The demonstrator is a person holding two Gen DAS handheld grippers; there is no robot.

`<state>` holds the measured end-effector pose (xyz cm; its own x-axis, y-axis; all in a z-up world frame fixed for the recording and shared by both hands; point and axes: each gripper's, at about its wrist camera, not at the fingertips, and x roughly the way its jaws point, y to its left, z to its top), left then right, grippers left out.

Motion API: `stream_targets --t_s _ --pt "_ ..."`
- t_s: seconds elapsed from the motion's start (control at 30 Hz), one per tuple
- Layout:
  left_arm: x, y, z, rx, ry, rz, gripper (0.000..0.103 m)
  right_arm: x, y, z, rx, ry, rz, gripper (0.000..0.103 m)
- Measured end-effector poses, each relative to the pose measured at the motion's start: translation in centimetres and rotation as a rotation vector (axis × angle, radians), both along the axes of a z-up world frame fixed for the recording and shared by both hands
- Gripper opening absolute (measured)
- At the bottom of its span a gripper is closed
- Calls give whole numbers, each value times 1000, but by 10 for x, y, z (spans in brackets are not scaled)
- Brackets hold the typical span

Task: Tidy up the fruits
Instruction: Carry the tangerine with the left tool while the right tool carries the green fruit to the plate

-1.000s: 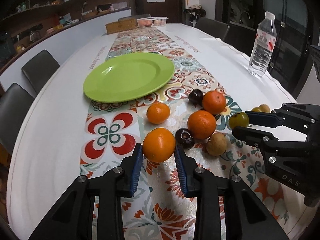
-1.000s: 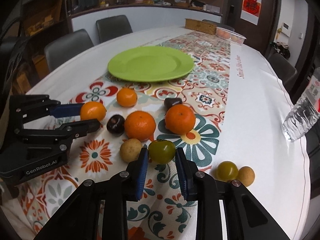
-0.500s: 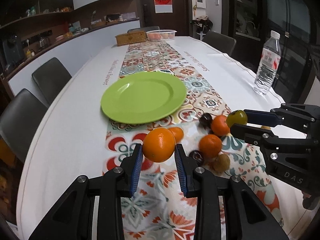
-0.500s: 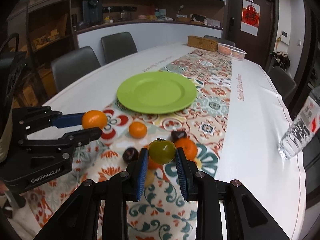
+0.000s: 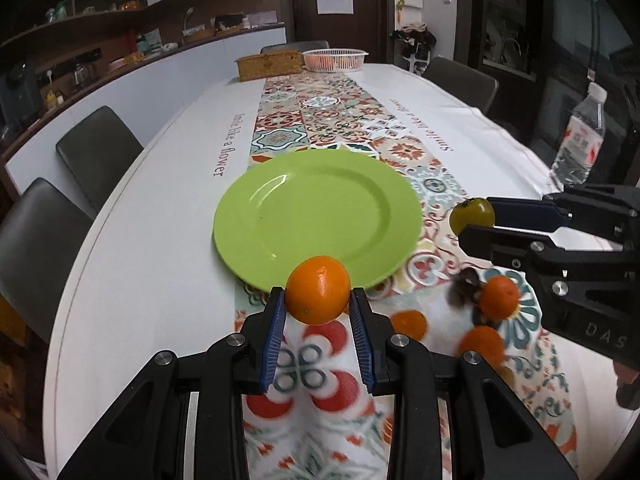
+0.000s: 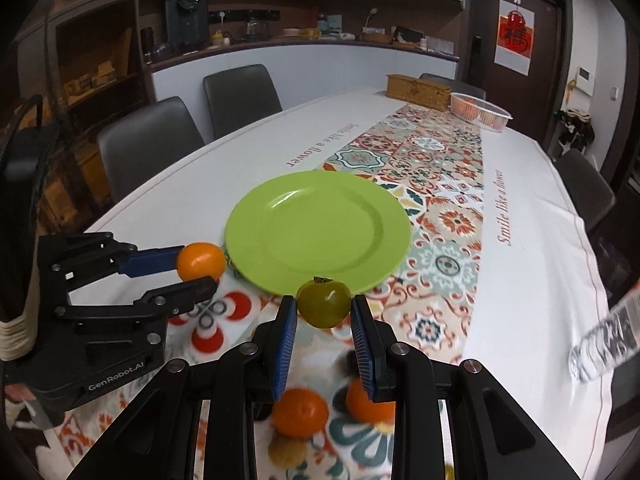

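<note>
My left gripper (image 5: 318, 300) is shut on an orange (image 5: 318, 295), held in the air just before the near rim of the green plate (image 5: 316, 216). My right gripper (image 6: 323, 307) is shut on a green tomato (image 6: 324, 303), also lifted near the plate's (image 6: 320, 228) front edge. In the left wrist view the right gripper (image 5: 472, 222) with the tomato (image 5: 472, 215) comes in from the right. The left gripper (image 6: 200, 270) with its orange (image 6: 201, 261) shows at the left of the right wrist view. Several oranges (image 5: 498, 297) and a dark plum (image 5: 464, 289) lie on the patterned runner below.
A water bottle (image 5: 578, 140) stands at the right table edge. A wicker box (image 5: 268, 65) and a white basket (image 5: 335, 59) sit at the far end. Chairs (image 5: 96, 152) line the left side. A brownish round fruit (image 6: 286, 450) lies near the oranges (image 6: 300, 412).
Both grippers have lifted their fruit off the table and carried it forward toward the green plate, which now looks much closer. The remaining fruit has dropped below and behind.
</note>
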<state>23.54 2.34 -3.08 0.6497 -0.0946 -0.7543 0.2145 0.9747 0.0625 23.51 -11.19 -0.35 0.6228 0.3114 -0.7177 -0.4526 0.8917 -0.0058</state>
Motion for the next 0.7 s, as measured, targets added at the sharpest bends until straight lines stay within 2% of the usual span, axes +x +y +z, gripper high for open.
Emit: stream_targets --t_s 0.4,0.7 --pt "58 17 -21 -51 94 8 32 74 20 -31 5 137 5 29" --pt "71 21 -23 -57 98 10 33 94 27 -48 -6 181 1 29"
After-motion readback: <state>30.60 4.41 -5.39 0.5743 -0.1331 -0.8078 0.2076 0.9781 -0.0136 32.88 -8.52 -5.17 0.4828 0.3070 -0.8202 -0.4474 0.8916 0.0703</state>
